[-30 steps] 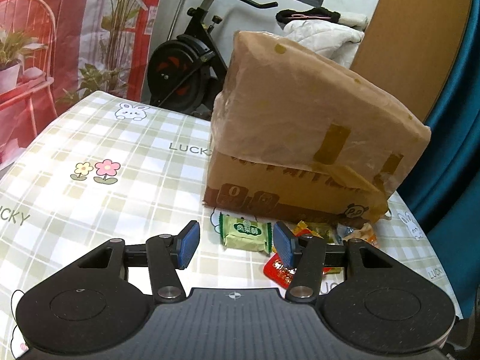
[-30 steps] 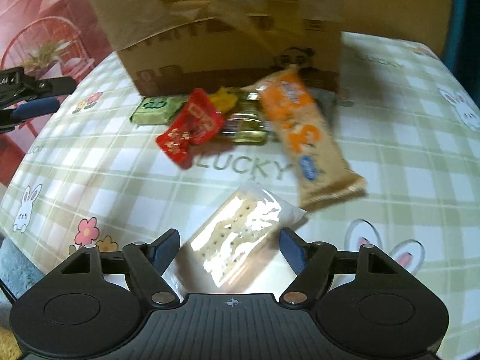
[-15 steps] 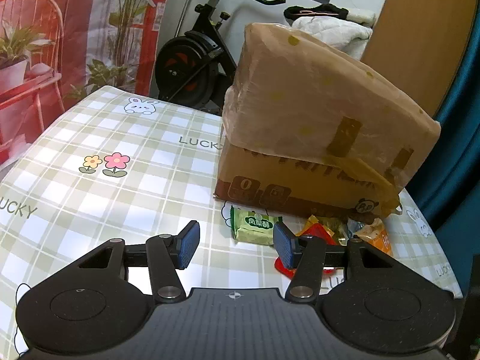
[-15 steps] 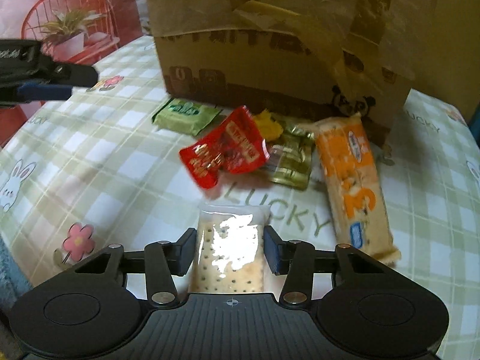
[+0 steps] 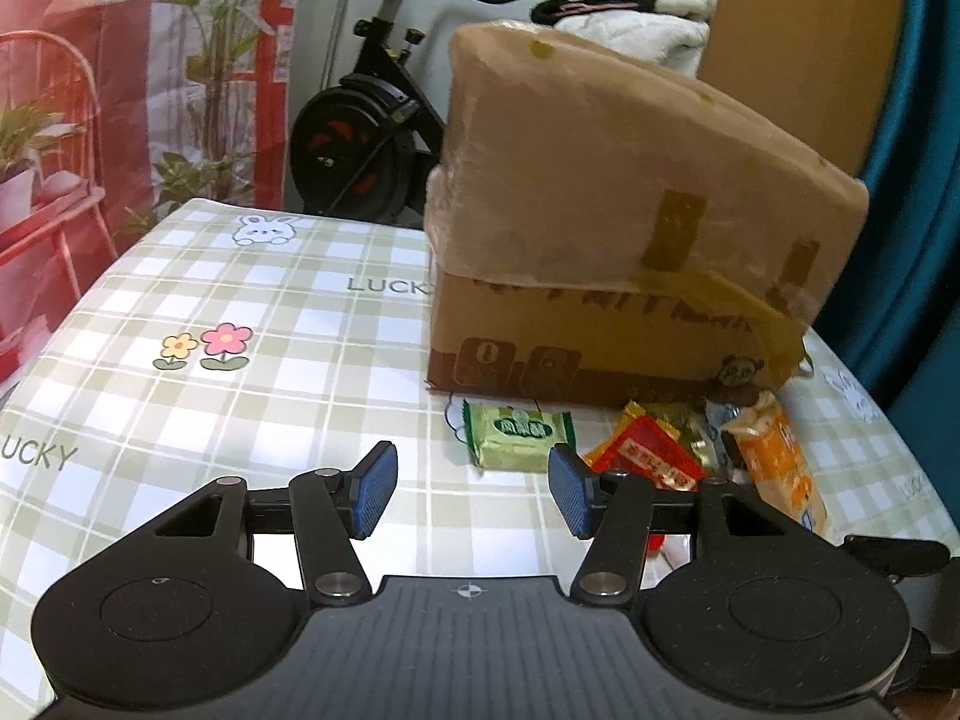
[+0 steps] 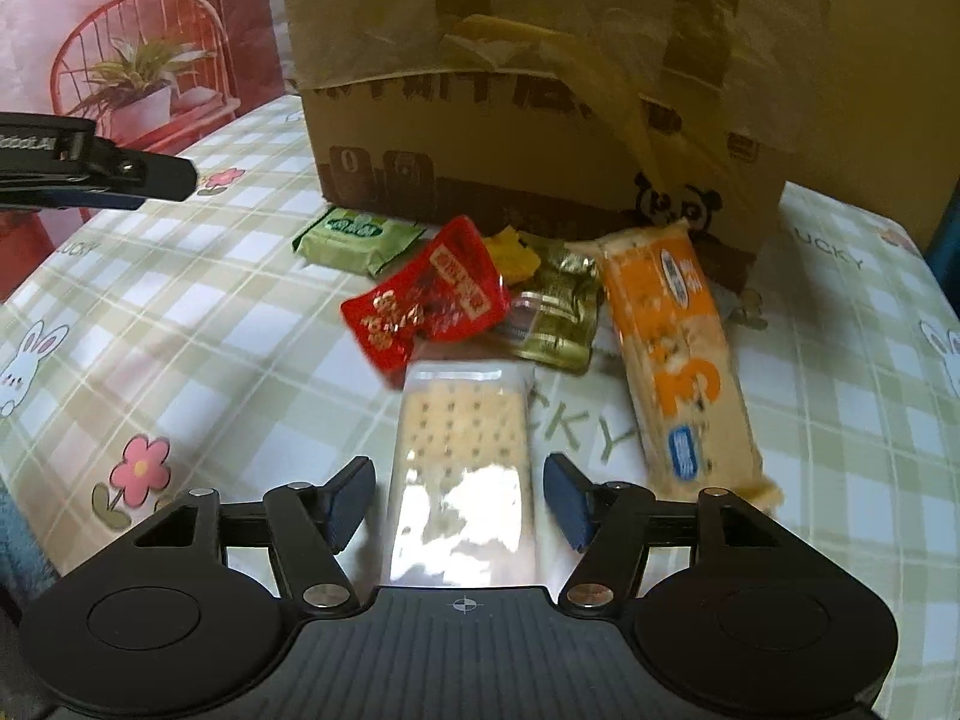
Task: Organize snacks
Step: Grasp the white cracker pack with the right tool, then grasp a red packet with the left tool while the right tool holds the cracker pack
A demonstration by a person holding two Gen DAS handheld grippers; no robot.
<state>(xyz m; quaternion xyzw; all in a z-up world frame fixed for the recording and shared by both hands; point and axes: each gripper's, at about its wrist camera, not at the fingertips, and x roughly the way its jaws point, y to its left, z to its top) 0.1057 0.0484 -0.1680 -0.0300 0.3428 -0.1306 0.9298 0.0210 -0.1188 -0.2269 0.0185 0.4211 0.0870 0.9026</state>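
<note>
Cracker pack (image 6: 462, 456) shows only in the right view, between the right gripper (image 6: 459, 501)'s just-widened, non-touching jaws.

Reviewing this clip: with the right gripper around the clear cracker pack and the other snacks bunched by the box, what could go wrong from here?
1. The right gripper jaws have just been opening; the pads stand clear of the cracker pack between them, so lifting now would likely leave it behind.
2. The glossy wrapper may slip, or the crackers crack, if squeezed.
3. The red packet lies just beyond the pack and could get pushed.
</note>
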